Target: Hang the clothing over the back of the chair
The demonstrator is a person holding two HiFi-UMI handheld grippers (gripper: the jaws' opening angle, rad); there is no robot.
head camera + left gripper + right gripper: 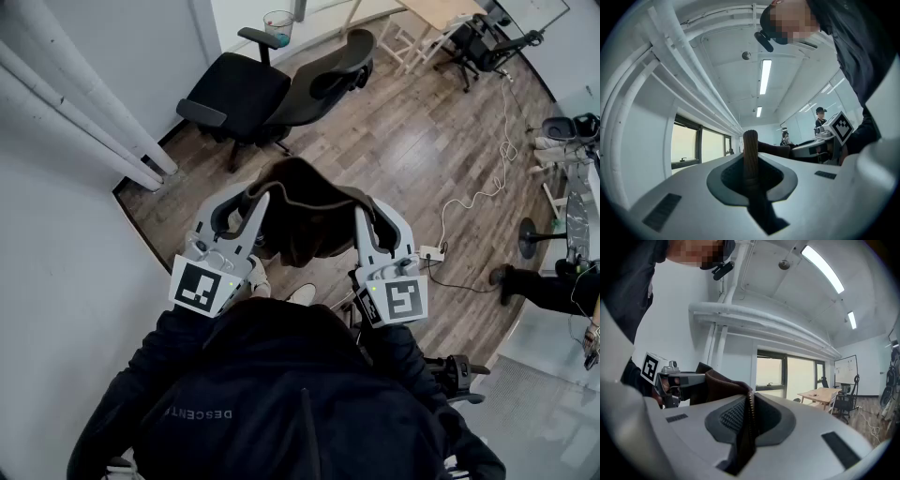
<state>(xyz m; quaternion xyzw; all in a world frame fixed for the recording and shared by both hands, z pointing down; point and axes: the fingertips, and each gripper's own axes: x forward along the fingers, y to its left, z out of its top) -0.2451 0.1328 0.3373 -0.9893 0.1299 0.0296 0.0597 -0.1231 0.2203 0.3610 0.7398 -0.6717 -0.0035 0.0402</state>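
Observation:
A dark brown garment (pixel 305 211) hangs spread between my two grippers in front of the person's chest. My left gripper (pixel 228 217) is shut on one edge of it, seen as a ribbed brown fold (pixel 751 159) pinched between the jaws. My right gripper (pixel 377 217) is shut on the other edge, where a zipper strip (pixel 750 420) runs between the jaws. Both grippers point level. A black office chair (pixel 272 89) stands beyond the garment, its curved back (pixel 328 75) facing the right side of the head view.
White pipes (pixel 84 112) run along the wall at the left. A white cable (pixel 483 159) and a power strip (pixel 431 253) lie on the wood floor at the right. A wooden table (pixel 441 14) and another black chair (pixel 487 47) stand at the back right.

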